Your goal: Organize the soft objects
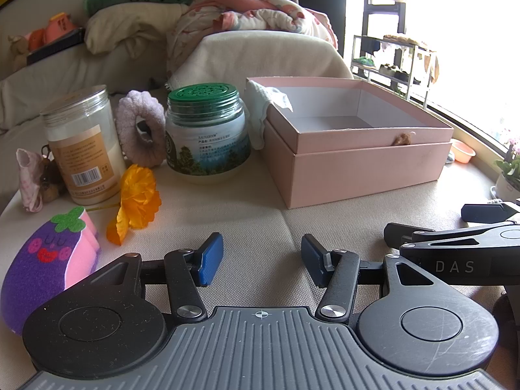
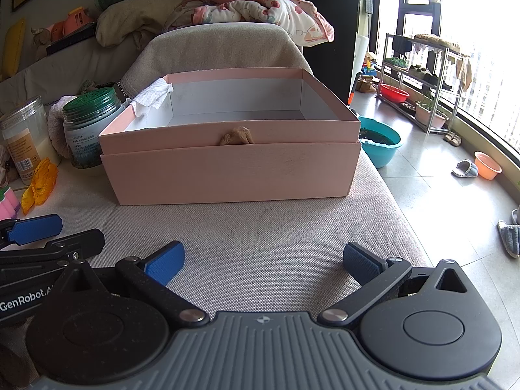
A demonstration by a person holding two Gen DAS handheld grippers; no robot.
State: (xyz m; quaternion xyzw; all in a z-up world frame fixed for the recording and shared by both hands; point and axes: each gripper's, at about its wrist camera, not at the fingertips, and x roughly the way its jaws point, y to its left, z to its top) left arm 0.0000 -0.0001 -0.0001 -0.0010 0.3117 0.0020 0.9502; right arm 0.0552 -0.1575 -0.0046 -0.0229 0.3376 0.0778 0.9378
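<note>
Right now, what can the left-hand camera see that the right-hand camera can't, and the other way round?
Only the left wrist view shows the purple eggplant-faced plush and the hole of the lavender fuzzy ring.

Only the right wrist view shows the floor beside the couch: a teal basin, a red basin and a grey slipper.

Both show the open pink box, the white cloth over its corner, the green-lidded jar, the orange fabric flower, and both grippers open: left gripper, right gripper.
</note>
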